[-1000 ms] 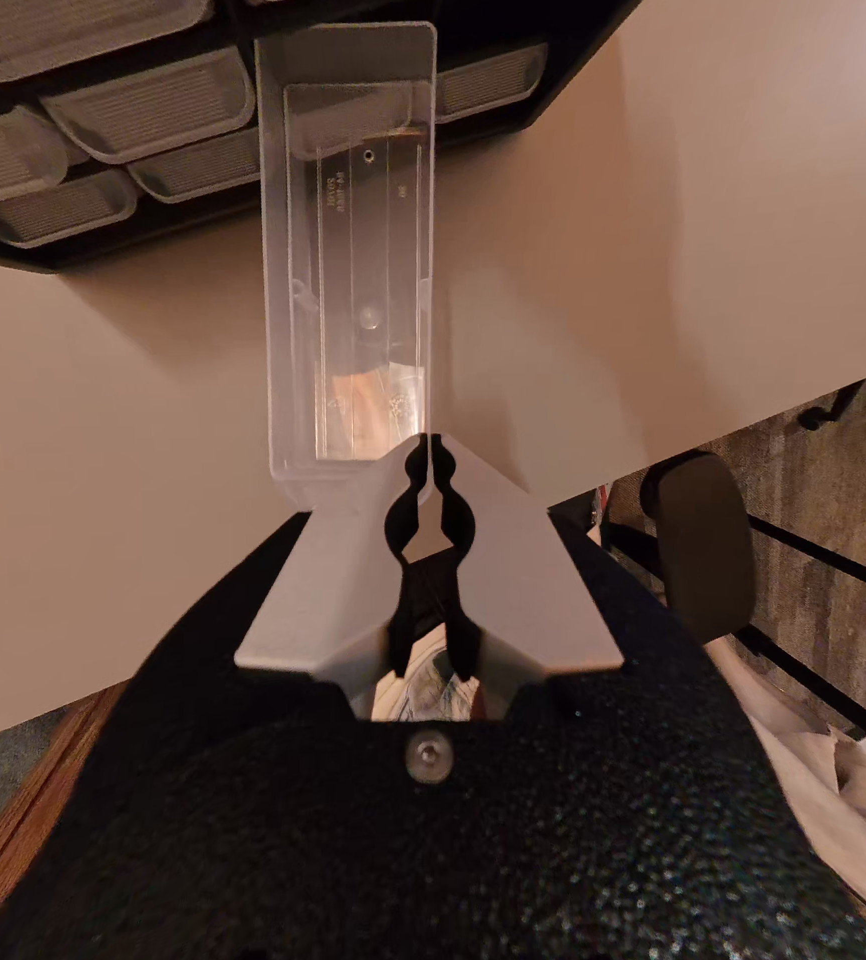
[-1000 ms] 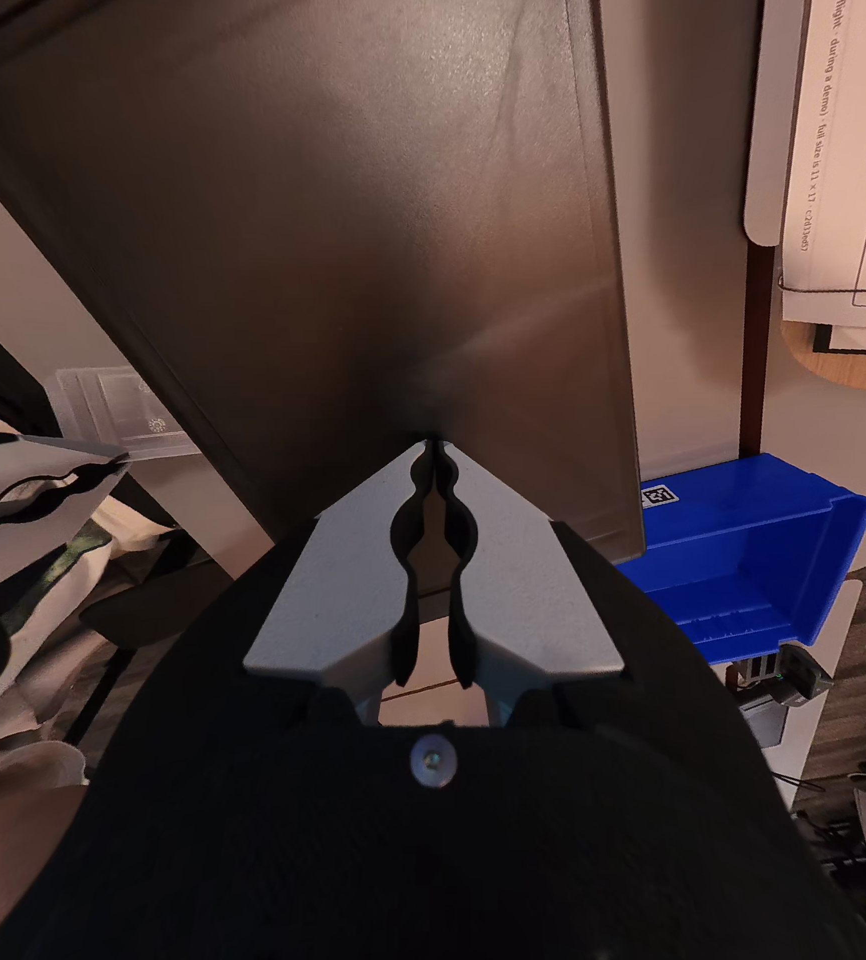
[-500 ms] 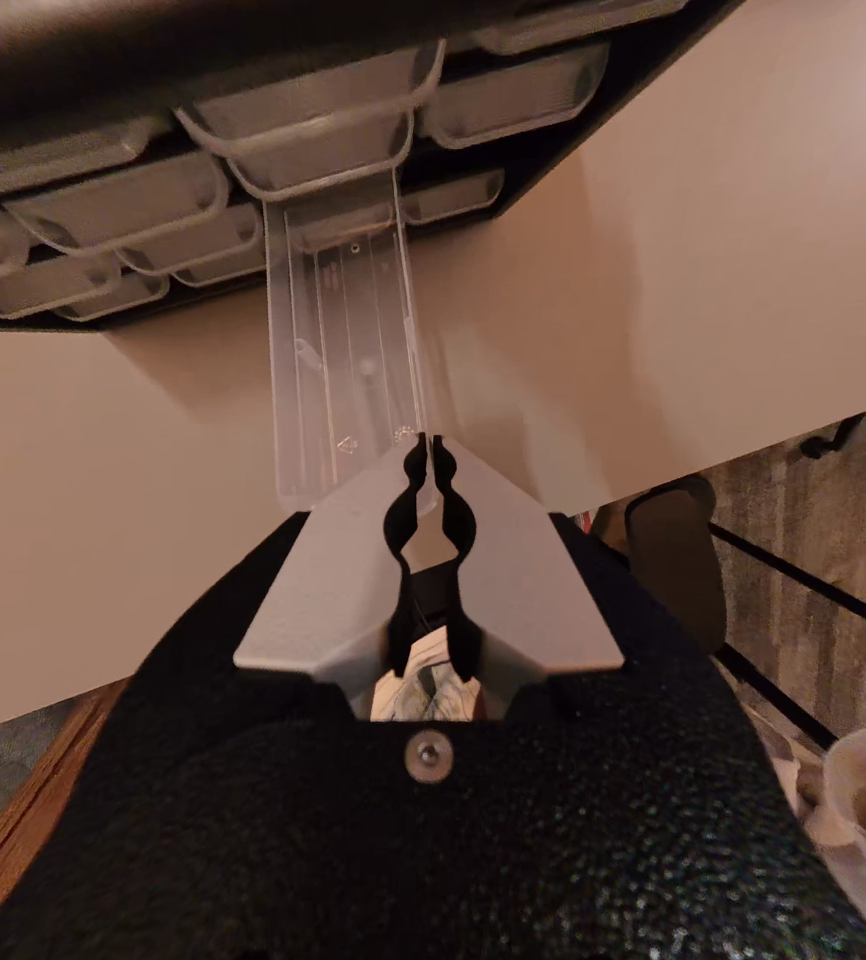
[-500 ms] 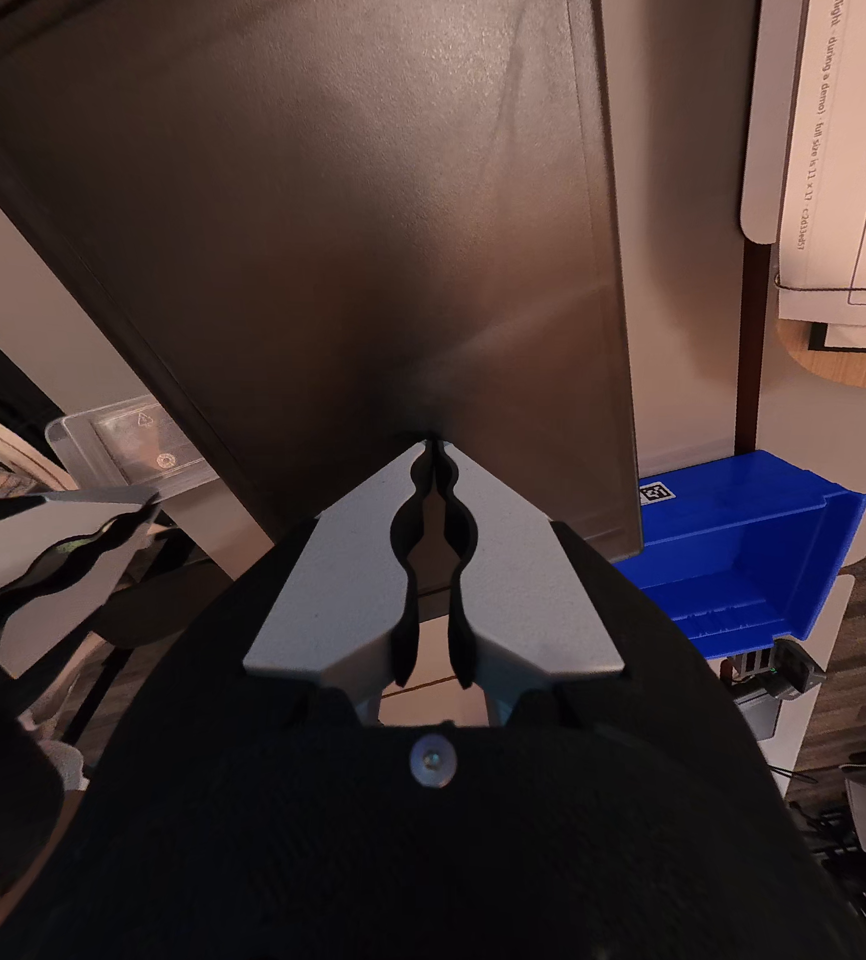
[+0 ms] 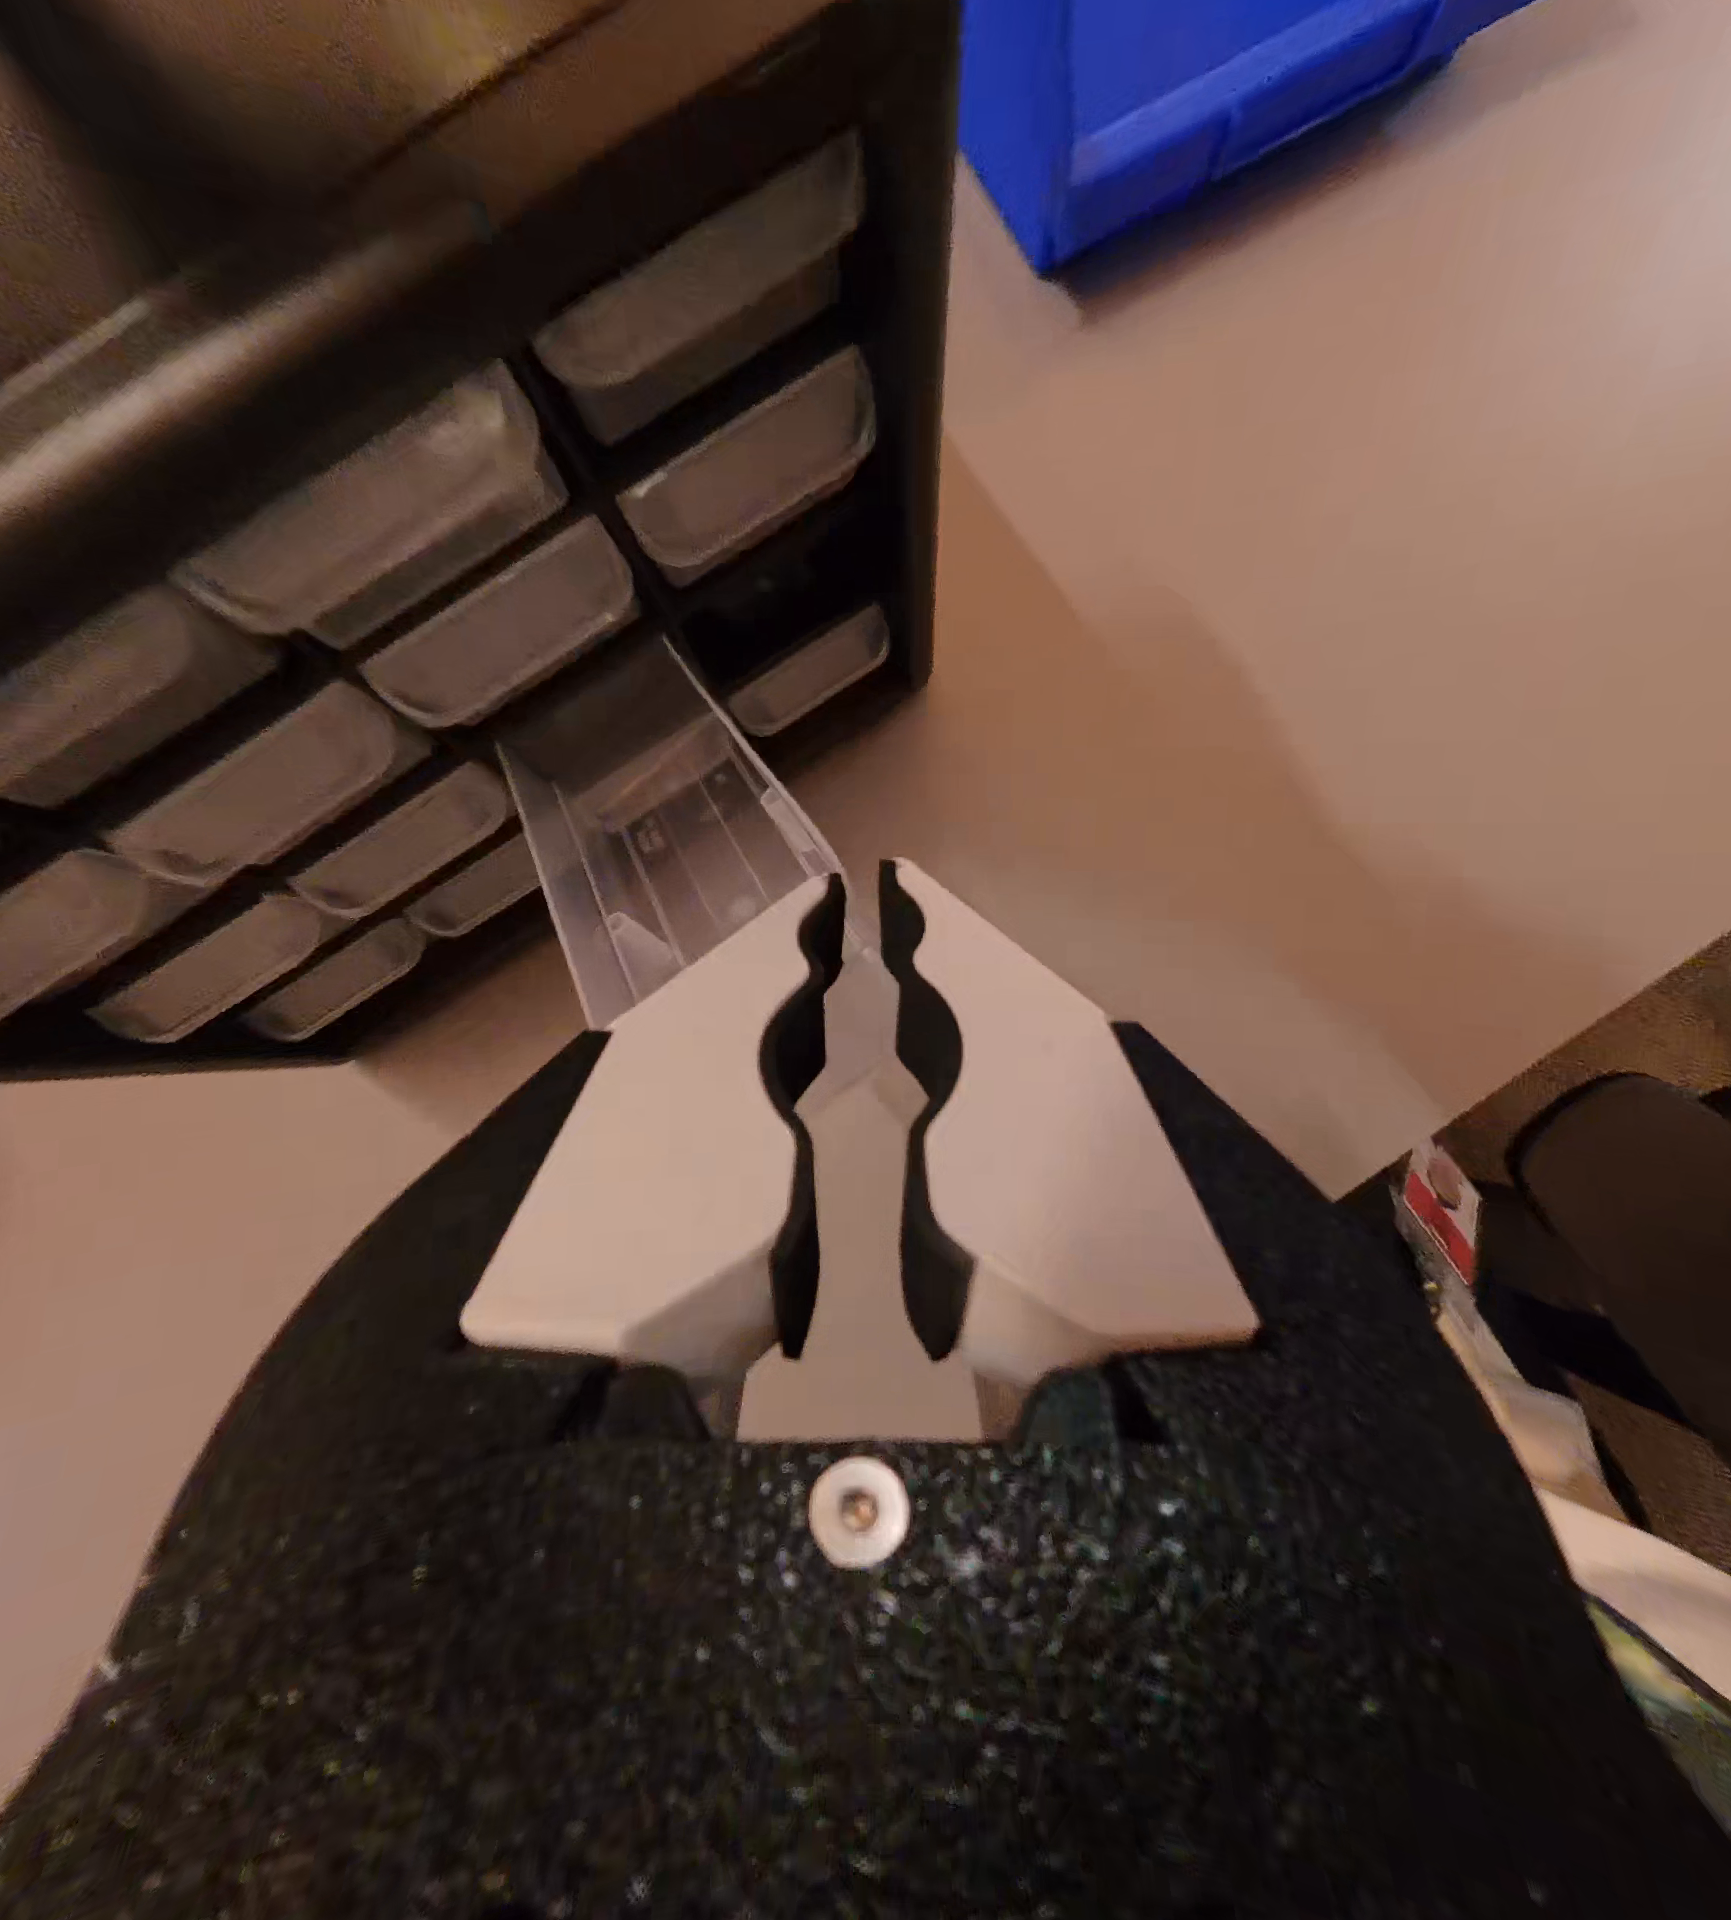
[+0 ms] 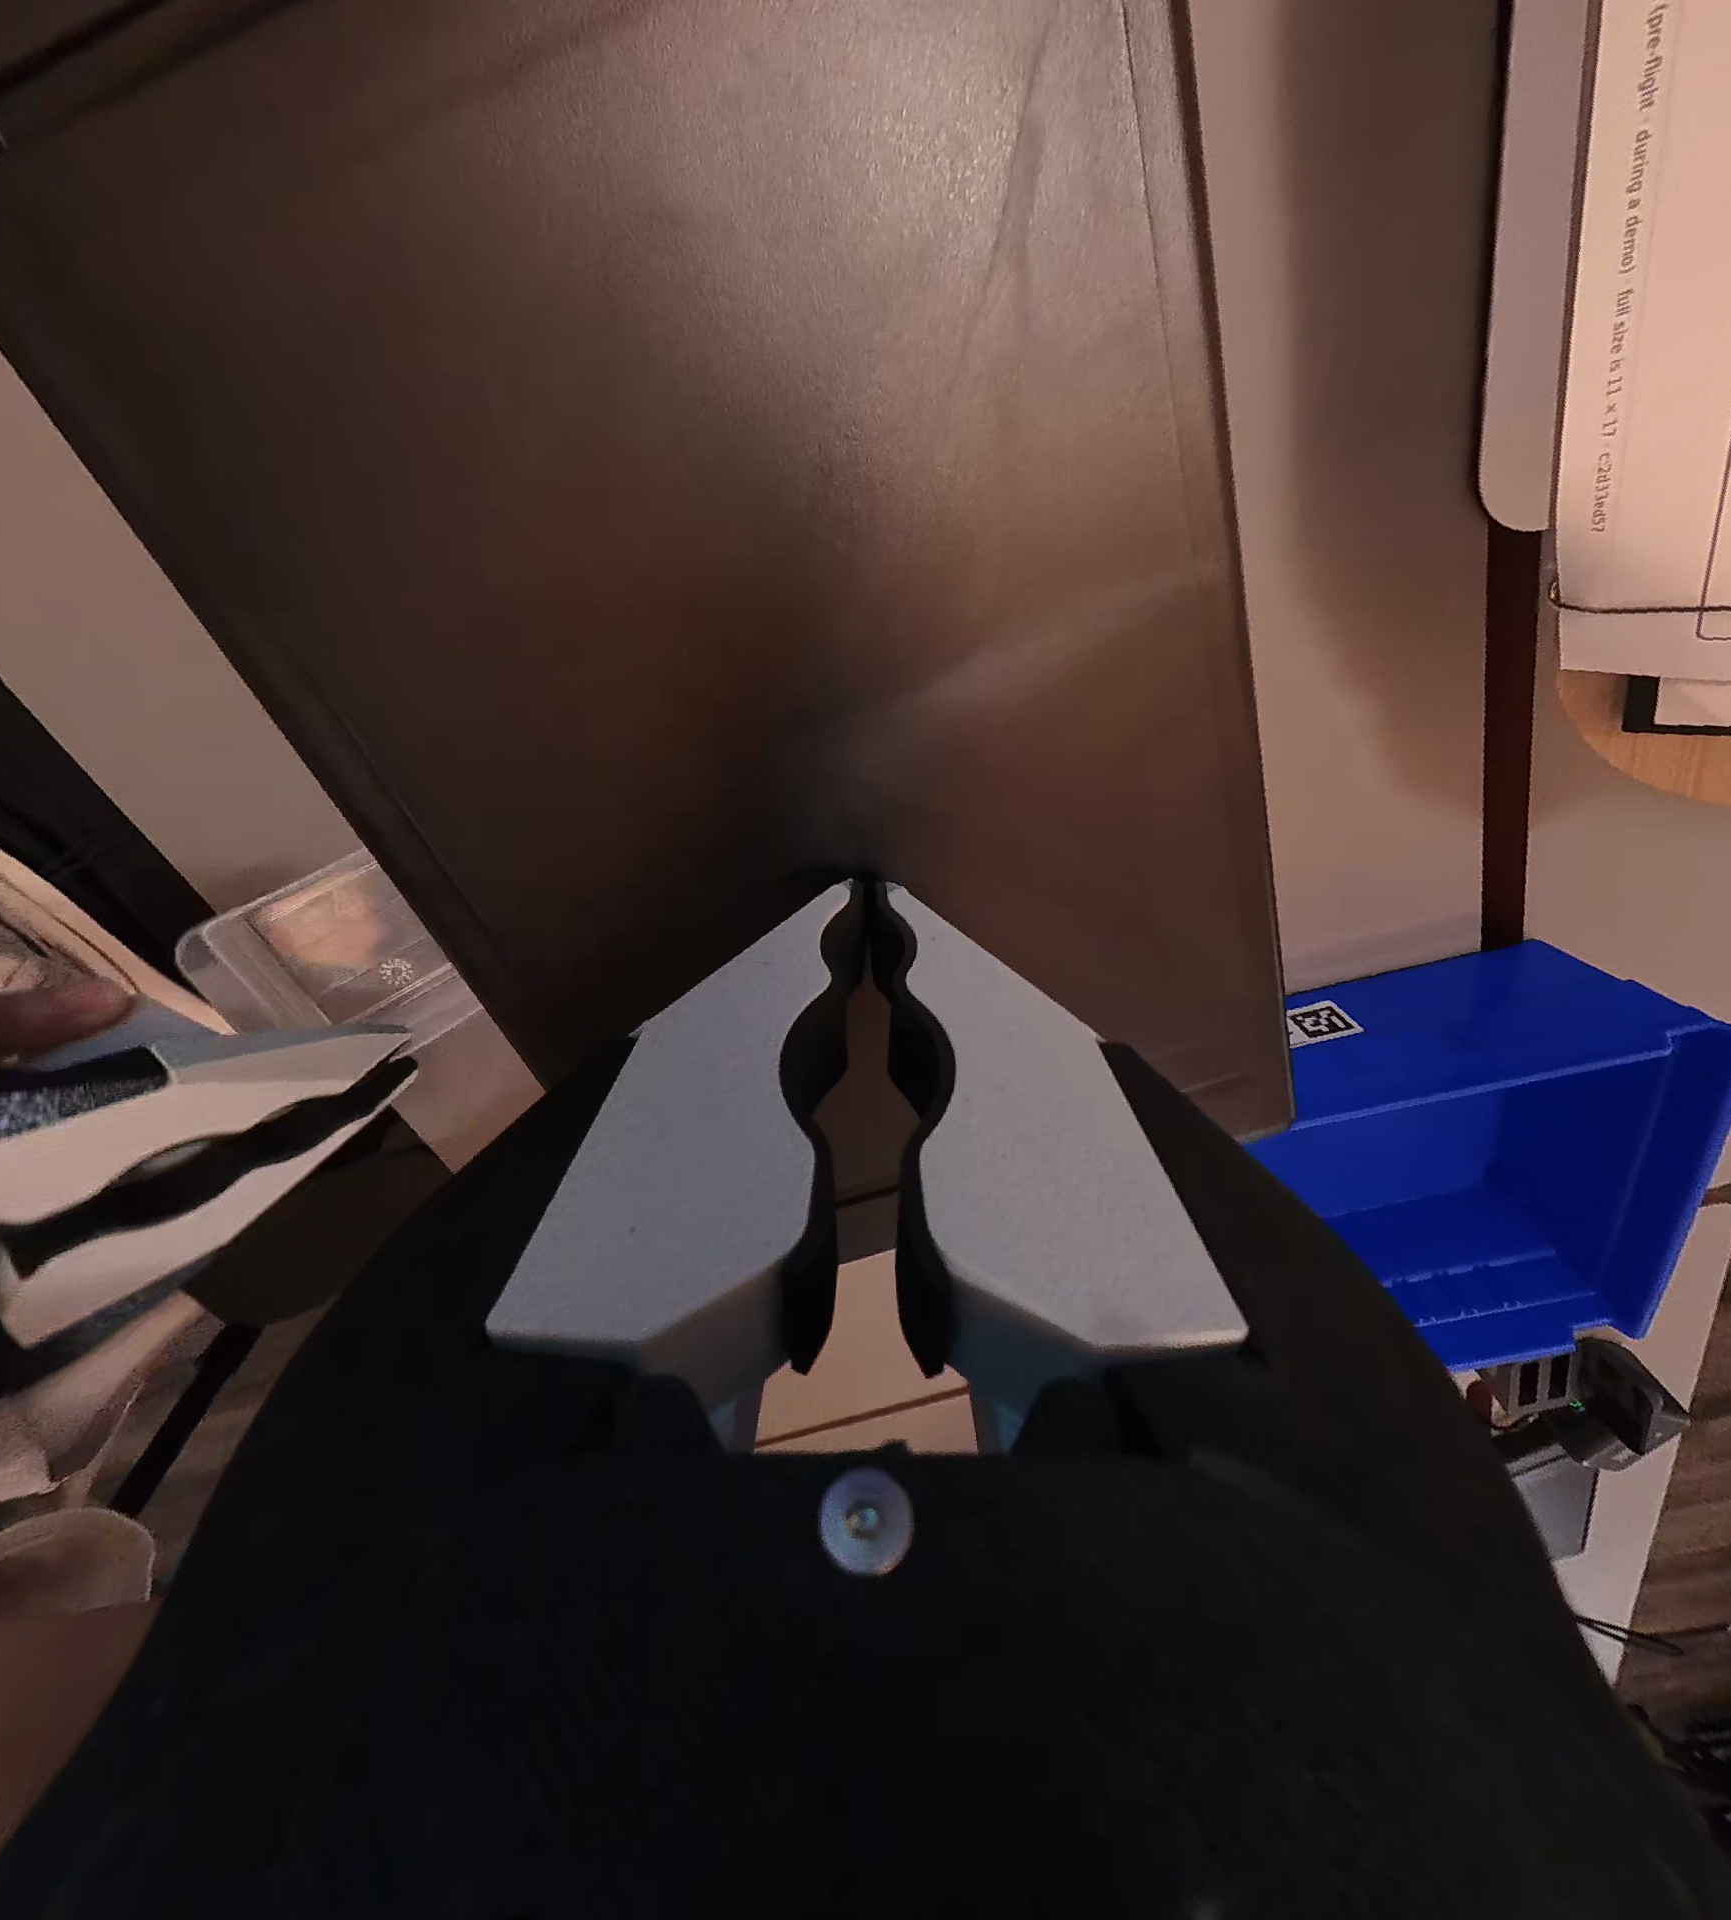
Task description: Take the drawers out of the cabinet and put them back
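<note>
**Clear drawer part-way into its slot, cabinet braced from above**

In the left wrist view, the black plastic cabinet of small translucent drawers point(image 5: 404, 582) fills the ten o'clock region, standing on the pale beige tabletop point(image 5: 1360, 623). One clear plastic drawer point(image 5: 674, 852) juts from a lower slot toward six o'clock, its far end inside the frame and its near lip between the tips of the left gripper point(image 5: 861, 883). The fingers stand narrowly apart with the lip between them; whether they truly pinch it I cannot tell. A dark vacant slot shows at about one o'clock of the drawer. A blue plastic bin point(image 5: 1204, 114) sits at one o'clock, near the cabinet's right side.

In the right wrist view, the right gripper point(image 6: 866, 883) has its fingers closed together on nothing, tips touching the cabinet's smooth dark panel, apparently steadying it.

To seat the drawer well, I judge it should be kept level and square with the slot and pushed straight, the brace held firm so the cabinet cannot slide. The drawer looks empty, thin-walled and ribbed along its floor, likely light and prone to jam if skewed.
</note>
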`<state>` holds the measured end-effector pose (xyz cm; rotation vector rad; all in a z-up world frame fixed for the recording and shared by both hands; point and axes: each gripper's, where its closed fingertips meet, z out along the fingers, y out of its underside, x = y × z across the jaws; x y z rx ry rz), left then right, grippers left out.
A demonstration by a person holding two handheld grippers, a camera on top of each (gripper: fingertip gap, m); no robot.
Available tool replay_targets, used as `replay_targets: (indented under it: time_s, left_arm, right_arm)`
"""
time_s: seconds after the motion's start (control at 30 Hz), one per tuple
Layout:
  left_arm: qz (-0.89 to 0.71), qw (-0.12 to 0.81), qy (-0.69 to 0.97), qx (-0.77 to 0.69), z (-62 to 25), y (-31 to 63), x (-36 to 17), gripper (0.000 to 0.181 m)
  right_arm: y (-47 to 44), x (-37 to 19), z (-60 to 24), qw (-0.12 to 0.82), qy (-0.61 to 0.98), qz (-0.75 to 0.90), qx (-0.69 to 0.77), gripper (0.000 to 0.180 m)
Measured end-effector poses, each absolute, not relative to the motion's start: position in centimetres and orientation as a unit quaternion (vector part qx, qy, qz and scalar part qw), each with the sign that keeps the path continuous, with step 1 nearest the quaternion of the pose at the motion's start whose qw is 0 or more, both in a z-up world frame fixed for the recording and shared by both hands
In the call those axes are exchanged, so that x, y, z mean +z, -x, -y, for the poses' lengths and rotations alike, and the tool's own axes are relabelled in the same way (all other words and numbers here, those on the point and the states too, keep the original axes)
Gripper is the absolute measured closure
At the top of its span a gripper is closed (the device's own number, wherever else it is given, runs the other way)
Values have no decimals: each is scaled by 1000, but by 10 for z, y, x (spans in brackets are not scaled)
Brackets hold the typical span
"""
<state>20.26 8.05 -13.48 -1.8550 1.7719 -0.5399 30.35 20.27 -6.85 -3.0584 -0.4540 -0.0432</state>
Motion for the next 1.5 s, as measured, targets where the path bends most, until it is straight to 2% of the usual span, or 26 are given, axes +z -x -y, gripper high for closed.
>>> replay_targets:
  time_s: [0.03,0.2,0.47,0.77,1.1,1.47,1.5]
  left_arm:
    - [-655,268,673,-216,-80,-200,-137,176]
    - [-664,381,597,-240,-77,-196,-143,176]
    - [-684,589,422,-87,-80,-193,-142,181]
    - [-691,583,406,-136,-66,-189,-157,181]
    - [-710,644,268,-97,-51,-189,-157,181]
    - [-734,581,297,-186,-43,-172,-207,181]
    - [-741,567,298,-201,-38,-170,-208,170]
  right_arm:
    - [-304,-68,-203,27,989,146,-11,180]
    - [-303,-68,-203,32,988,149,-7,180]
    - [-304,-69,-203,28,989,147,-5,180]
    - [-304,-68,-203,36,989,144,-1,180]
    - [-304,-68,-203,42,989,140,-3,180]
    - [-304,-69,-203,27,989,144,-20,180]
    - [-304,-69,-203,25,989,144,-21,180]
